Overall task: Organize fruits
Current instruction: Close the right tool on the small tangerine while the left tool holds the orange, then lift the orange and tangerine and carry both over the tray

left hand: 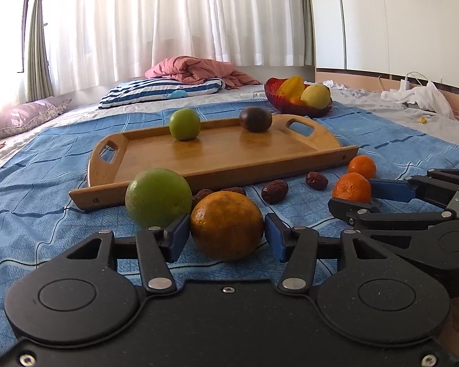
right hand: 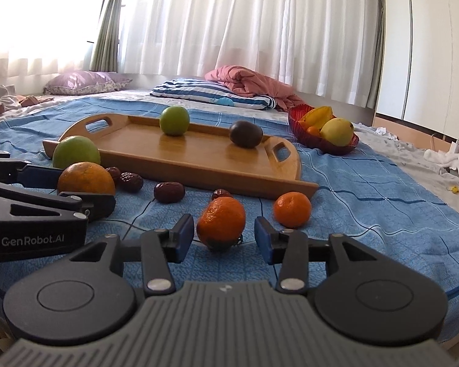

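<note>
My left tongs (left hand: 226,234) stand around the big orange (left hand: 226,224) on the blue bed cover (left hand: 61,159). The left pad (left hand: 177,235) seems to touch the skin of this orange, but the right pad (left hand: 275,238) has a thin gap, so I do not hold the fruit; the opening is only a little wider than the orange. Just left of these tongs, and a bit ahead, the big green fruit (left hand: 157,197) lies against the near edge of the wooden tray (left hand: 223,156).

My right tongs (right hand: 225,234) are open at a middle width around a small mandarin (right hand: 221,223). Both pads stand clear of it and the mandarin rests on the cover. A second mandarin (right hand: 292,209) lies just to the right of these tongs and a little ahead.

Ahead of both tongs, between them and the tray, some dark dried dates (right hand: 169,192) are scattered on the cover. On the tray, further ahead, there are a small green fruit (right hand: 174,120) and a dark round fruit (right hand: 245,134), apart from each other, both near the far rim. Far ahead and to the right, behind the tray, a red bowl (right hand: 318,143) holds a yellow fruit, a star fruit and something orange. Beyond it, at the head of the bed, lie a striped pillow (right hand: 211,91) and a pink blanket (right hand: 248,81).
</note>
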The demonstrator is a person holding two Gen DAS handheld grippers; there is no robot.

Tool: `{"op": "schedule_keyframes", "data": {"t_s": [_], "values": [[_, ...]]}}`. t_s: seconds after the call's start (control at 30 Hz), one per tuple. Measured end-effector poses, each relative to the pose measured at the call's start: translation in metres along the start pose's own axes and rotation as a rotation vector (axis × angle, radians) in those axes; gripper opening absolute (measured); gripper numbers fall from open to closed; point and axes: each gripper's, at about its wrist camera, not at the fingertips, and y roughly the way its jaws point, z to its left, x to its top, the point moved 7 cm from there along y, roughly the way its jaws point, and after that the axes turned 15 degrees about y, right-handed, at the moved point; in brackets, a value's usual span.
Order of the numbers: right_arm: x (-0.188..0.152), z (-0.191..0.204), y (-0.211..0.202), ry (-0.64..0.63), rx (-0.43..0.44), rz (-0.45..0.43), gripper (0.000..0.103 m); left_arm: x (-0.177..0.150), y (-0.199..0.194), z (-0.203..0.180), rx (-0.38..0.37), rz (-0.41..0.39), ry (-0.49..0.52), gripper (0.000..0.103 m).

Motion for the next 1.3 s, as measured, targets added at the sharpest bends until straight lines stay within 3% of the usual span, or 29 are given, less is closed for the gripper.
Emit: {"op": "schedule_keyframes", "data": {"t_s": [0.73, 0.8, 0.87, 0.93, 1.3], "values": [[-0.004, 0.0, 0.008, 0.004, 0.001, 0.018, 0.06, -0.002, 0.01, -0.001, 0.005, 0.01, -0.007, 0.051], [-0.004, 0.001, 0.007, 0.004, 0.011, 0.02, 0.057, -0.002, 0.01, -0.001, 0.006, 0.011, -0.012, 0.051], [-0.005, 0.003, 0.007, 0.004, 0.021, 0.021, 0.043, -0.002, 0.009, -0.001, 0.009, 0.011, -0.013, 0.051], [-0.006, 0.004, 0.006, -0.003, 0.023, 0.019, 0.039, -0.002, 0.009, 0.001, 0.008, 0.013, -0.023, 0.051], [0.015, 0.003, -0.003, 0.07, 0.059, -0.02, 0.038, 0.014, 0.0, 0.008, 0.004, -0.009, -0.062, 0.051]]}}
